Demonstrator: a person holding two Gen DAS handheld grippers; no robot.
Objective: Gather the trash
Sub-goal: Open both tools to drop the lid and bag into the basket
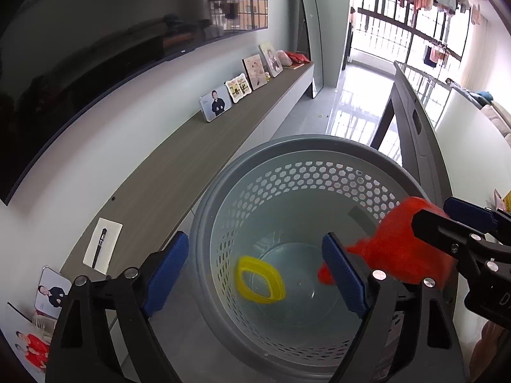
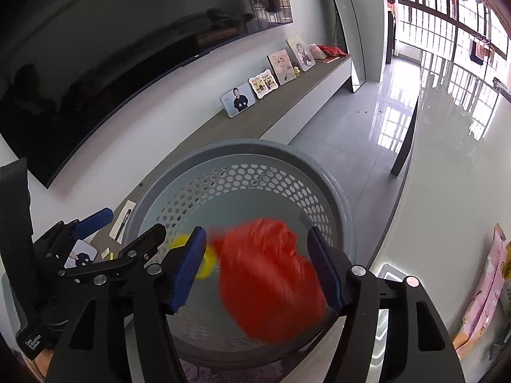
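You are at the drop step: both pieces are falling into the grey perforated plastic basket (image 1: 306,172). Your left hand-held gripper (image 1: 255,274) stands open above the blurred yellow plastic ring (image 1: 260,284); your right hand-held gripper (image 2: 257,266) is open too, its pads clear of the crumpled red wrapper (image 2: 268,281). Next, lift both clear and look for more trash.

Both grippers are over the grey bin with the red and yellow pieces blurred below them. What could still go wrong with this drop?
1. The red wad shows near the basket rim in the left wrist view; it might snag there or on the left gripper.
2. The perforated wall could let small scraps escape.
3. The yellow ring looks safely inside.
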